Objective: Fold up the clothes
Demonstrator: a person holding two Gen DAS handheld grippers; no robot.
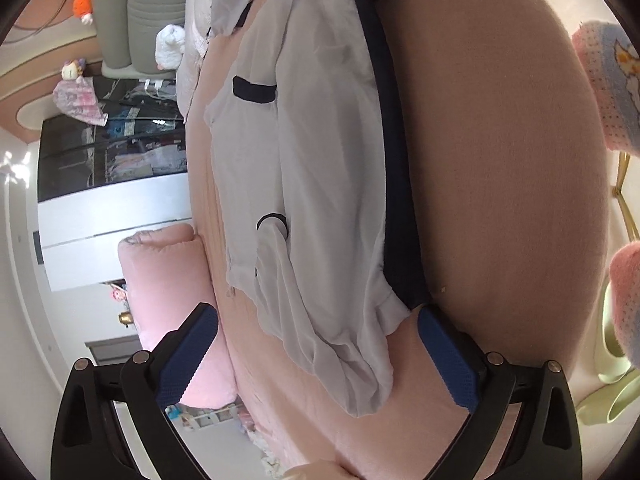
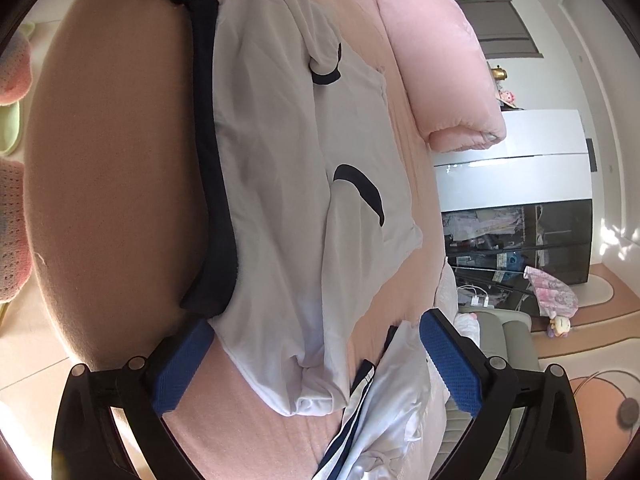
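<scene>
Lying folded on the pink bed [image 1: 500, 160], the grey shirt [image 1: 320, 168] with navy trim stretches between both claws. The left gripper [image 1: 318, 354] and right gripper [image 2: 316, 364] gape wide, clamping nothing.

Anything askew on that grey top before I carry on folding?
Yes. The grey top lies roughly folded, but its end nearest the left gripper is bunched and wrinkled, not flat. One navy-cuffed sleeve sits crooked across the front.
</scene>
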